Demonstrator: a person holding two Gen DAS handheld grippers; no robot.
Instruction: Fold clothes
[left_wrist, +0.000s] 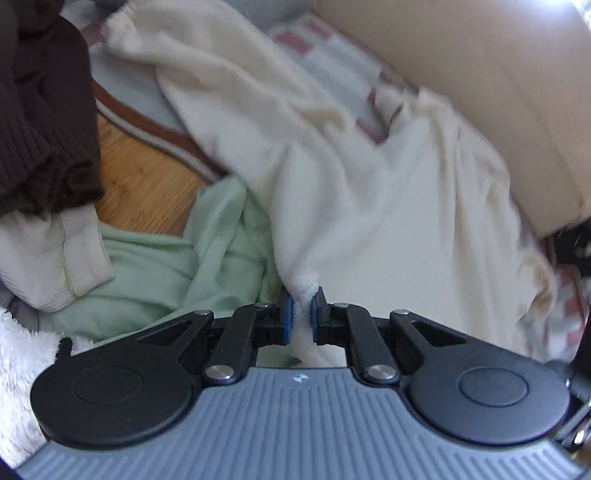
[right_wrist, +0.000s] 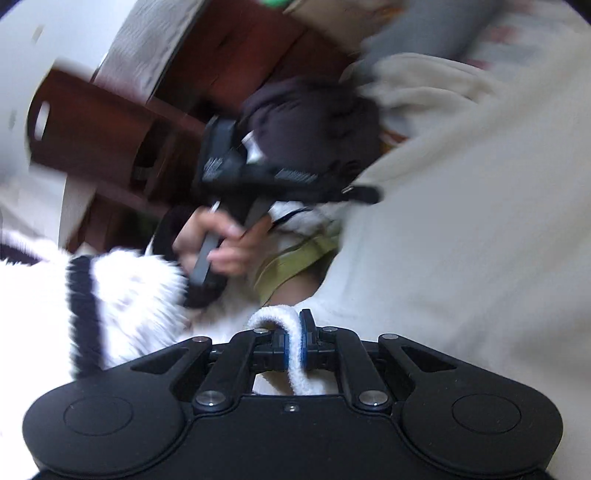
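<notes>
A cream fleece garment (left_wrist: 369, 192) lies spread over a patterned blanket (left_wrist: 332, 59). My left gripper (left_wrist: 302, 306) is shut on a bunched edge of it. In the right wrist view the same cream garment (right_wrist: 472, 221) fills the right side, and my right gripper (right_wrist: 293, 343) is shut on its thick rolled hem (right_wrist: 273, 321). The left gripper (right_wrist: 360, 194) also shows there, held by a hand (right_wrist: 229, 243), with its tip at the garment's edge.
A pale green garment (left_wrist: 177, 266), a dark brown knit (left_wrist: 40, 110) and a white ribbed piece (left_wrist: 51, 258) lie at the left on a wooden floor (left_wrist: 140, 177). A beige box wall (left_wrist: 498, 92) stands at the right. Dark wooden furniture (right_wrist: 110, 140) stands behind.
</notes>
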